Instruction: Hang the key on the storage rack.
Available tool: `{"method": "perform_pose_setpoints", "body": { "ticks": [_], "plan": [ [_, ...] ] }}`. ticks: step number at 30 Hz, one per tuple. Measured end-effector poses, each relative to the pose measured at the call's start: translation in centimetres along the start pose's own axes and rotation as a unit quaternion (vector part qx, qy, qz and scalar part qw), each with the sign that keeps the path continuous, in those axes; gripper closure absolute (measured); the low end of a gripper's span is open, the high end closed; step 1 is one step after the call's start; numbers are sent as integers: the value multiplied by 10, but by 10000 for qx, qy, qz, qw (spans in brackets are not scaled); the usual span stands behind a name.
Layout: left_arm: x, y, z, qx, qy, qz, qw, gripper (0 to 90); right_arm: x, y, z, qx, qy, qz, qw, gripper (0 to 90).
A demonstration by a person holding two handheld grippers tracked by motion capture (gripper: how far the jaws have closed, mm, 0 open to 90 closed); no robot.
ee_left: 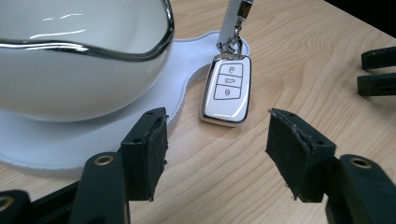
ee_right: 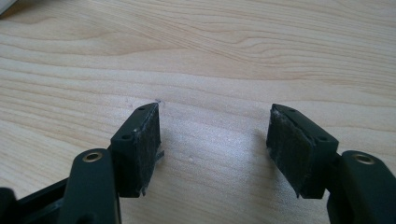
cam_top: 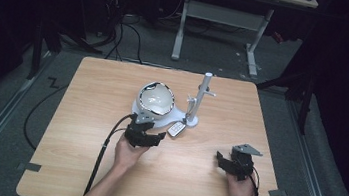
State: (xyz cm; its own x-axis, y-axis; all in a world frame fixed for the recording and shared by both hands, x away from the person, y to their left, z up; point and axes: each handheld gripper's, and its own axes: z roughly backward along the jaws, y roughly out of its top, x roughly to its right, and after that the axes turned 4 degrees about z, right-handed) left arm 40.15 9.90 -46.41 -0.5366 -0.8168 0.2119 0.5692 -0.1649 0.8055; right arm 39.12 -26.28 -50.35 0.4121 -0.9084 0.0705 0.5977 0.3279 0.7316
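The white car key fob (ee_left: pixel 226 90) lies flat on the wooden table (cam_top: pixel 78 167), just beside the lobed edge of the white base plate (ee_left: pixel 56 144) and apart from it. It has three outlined buttons on its face and a chrome rim. A metal ring at its far end links it to the foot of the white stand (cam_top: pixel 200 101), which rises from the plate's smaller lobe. On the plate's larger part, to the fob's left in the left gripper view, sits the white bowl (ee_left: pixel 70 60) with a wavy silver rim.

The left gripper (ee_left: pixel 217 149) hovers just short of the fob, pointed at it, its jaws spread wider than the fob and with nothing between them; the pads touch neither fob nor plate. In the high view the left gripper (cam_top: pixel 143 135) is close to the fob (cam_top: pixel 176 129), on the near side of the plate.

The right gripper (ee_right: pixel 215 149) is well apart from the fob, toward the table's near right, over bare wood. Its jaws stand wide and empty.
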Motion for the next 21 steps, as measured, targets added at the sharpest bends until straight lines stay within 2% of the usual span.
{"method": "perform_pose_setpoints", "body": {
  "ticks": [13, 21],
  "plan": [
    [-20, -25, 25, 79, 261, 236, 9993, 385, 0, 0, 0, 0, 0, 1, 10000, 352],
    [-32, -41, 36, 5, 488, 358, 9982, 382, 0, 0, 0, -1, 0, 0, 10000, 352]
  ]
}}
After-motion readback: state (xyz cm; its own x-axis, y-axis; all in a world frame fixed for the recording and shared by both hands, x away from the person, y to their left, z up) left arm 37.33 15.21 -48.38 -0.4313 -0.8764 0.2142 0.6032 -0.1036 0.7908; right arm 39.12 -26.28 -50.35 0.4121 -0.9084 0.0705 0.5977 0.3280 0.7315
